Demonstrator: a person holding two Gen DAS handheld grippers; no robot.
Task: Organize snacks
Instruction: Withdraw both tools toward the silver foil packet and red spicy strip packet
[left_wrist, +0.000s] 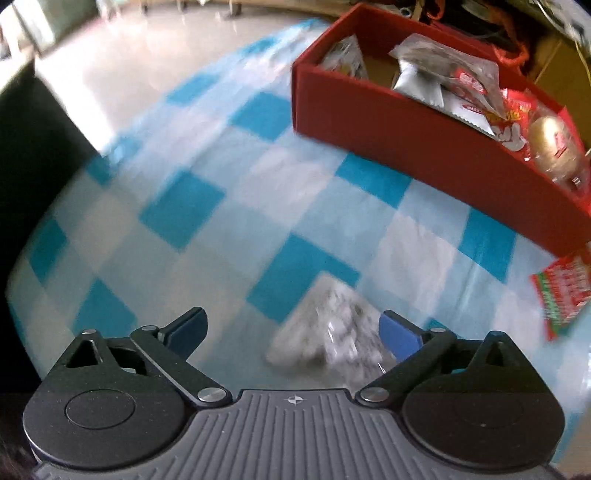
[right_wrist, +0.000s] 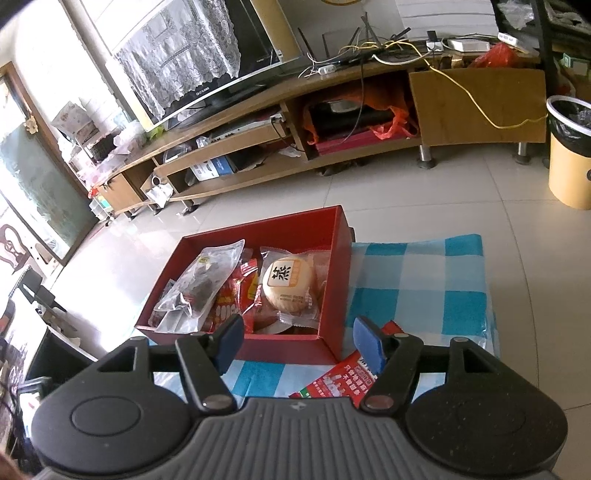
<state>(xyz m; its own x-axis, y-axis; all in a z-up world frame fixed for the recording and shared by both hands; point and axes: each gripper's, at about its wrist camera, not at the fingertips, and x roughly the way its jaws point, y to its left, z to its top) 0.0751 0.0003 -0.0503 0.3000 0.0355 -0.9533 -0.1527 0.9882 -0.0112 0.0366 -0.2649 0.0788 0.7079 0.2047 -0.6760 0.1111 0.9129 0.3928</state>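
Observation:
A red box (left_wrist: 417, 144) on the blue-and-white checked cloth (left_wrist: 229, 206) holds several snack packets. In the left wrist view my left gripper (left_wrist: 291, 332) is open and points down at a blurred silvery packet (left_wrist: 328, 336) lying on the cloth between its fingers, nearer the right pad; nothing presses on it. In the right wrist view my right gripper (right_wrist: 299, 343) is open and empty, just in front of the red box (right_wrist: 332, 273). Inside lie a round wrapped cake (right_wrist: 288, 288), red packets (right_wrist: 236, 299) and a clear packet (right_wrist: 199, 284). A red-and-green packet (right_wrist: 343, 376) lies under the right finger.
The same red-and-green packet (left_wrist: 561, 295) lies at the cloth's right edge in the left wrist view. Beyond the table are tiled floor (right_wrist: 424, 199), a long TV stand (right_wrist: 332, 110) with a television (right_wrist: 207, 62), and a yellow bin (right_wrist: 569, 147) at far right.

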